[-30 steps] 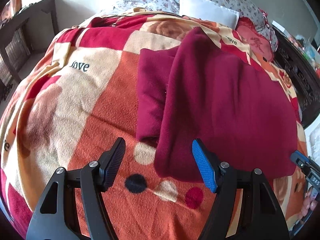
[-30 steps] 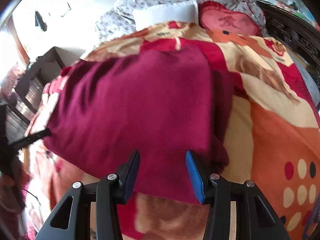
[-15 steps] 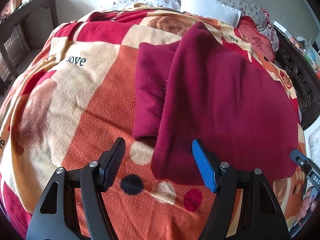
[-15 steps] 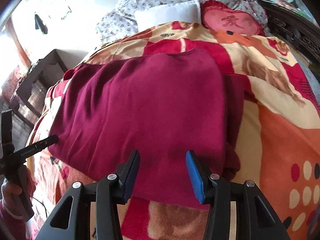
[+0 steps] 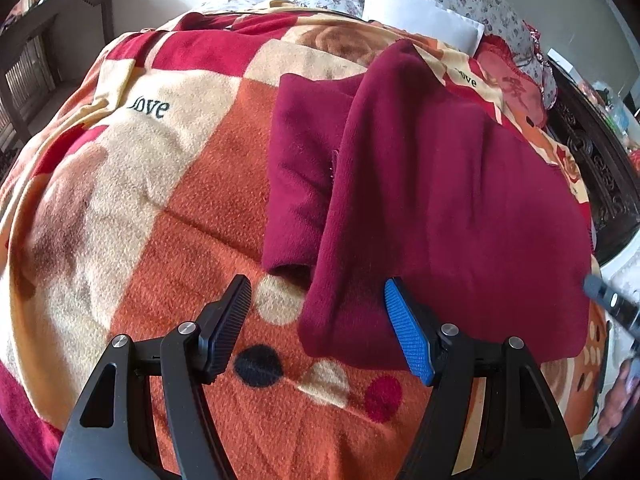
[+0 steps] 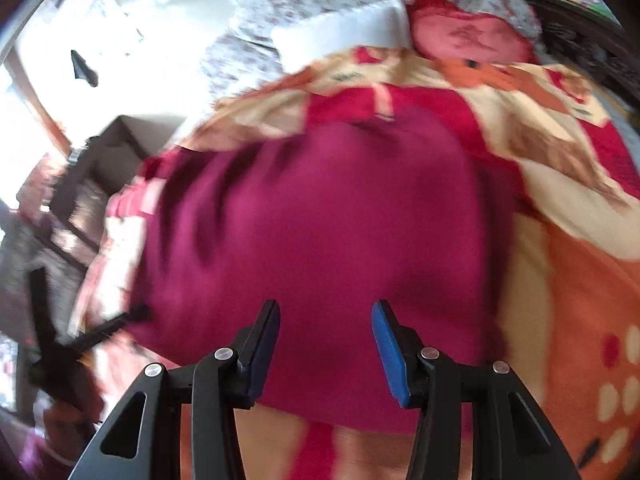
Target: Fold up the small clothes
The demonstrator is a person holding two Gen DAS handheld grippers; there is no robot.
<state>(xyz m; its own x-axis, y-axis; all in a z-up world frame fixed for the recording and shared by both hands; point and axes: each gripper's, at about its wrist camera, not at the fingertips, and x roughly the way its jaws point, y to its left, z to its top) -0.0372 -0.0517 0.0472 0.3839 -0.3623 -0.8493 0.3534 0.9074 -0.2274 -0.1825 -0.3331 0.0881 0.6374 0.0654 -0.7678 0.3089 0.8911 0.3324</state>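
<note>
A maroon garment (image 5: 440,200) lies folded over itself on the patterned blanket (image 5: 160,184); a lower layer sticks out at its left side (image 5: 300,168). My left gripper (image 5: 318,320) is open and empty, hovering just above the garment's near left corner. In the right wrist view, which is motion-blurred, the same garment (image 6: 320,232) fills the middle. My right gripper (image 6: 325,340) is open and empty over its near edge. The right gripper's tip shows at the far right of the left wrist view (image 5: 608,300).
A white pillow (image 5: 420,20) and a red pillow (image 5: 516,84) lie at the head of the bed. A dark carved bed frame (image 5: 600,168) runs along the right. A dark wooden shelf (image 5: 28,60) stands off the bed at left.
The left gripper has drifted slightly; its jaws stay open. The right gripper is moving quickly now, blurring its view, and the garment looks nearer and more to the left than half a second ago.
</note>
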